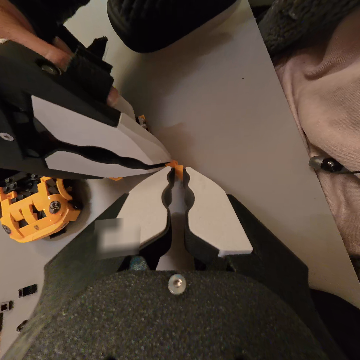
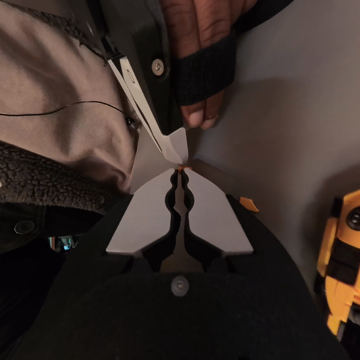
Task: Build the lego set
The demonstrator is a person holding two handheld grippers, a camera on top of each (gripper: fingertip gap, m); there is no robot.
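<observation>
Left wrist view: the left hand-held gripper (image 1: 178,171) pinches a small orange lego piece (image 1: 178,172), tip to tip with the right hand-held gripper (image 1: 167,164) – near the surface (image 1: 224,116) edge; orange lego car (image 1: 37,210) beside

Right wrist view: the right hand-held gripper (image 2: 180,171) pinches an orange piece (image 2: 183,168) – the car (image 2: 341,253) sits alongside

**Around the edges of my view**

On my left wrist camera the pale grey worktop (image 1: 224,97) fills the middle. At 2 o'clock I see beige cloth (image 1: 327,109) under a dark fleecy collar (image 1: 303,25). At 3 o'clock a black earbud (image 1: 329,164) hangs on a thin cord. At 12 o'clock sits a black padded shape (image 1: 165,23) I cannot identify.
</observation>
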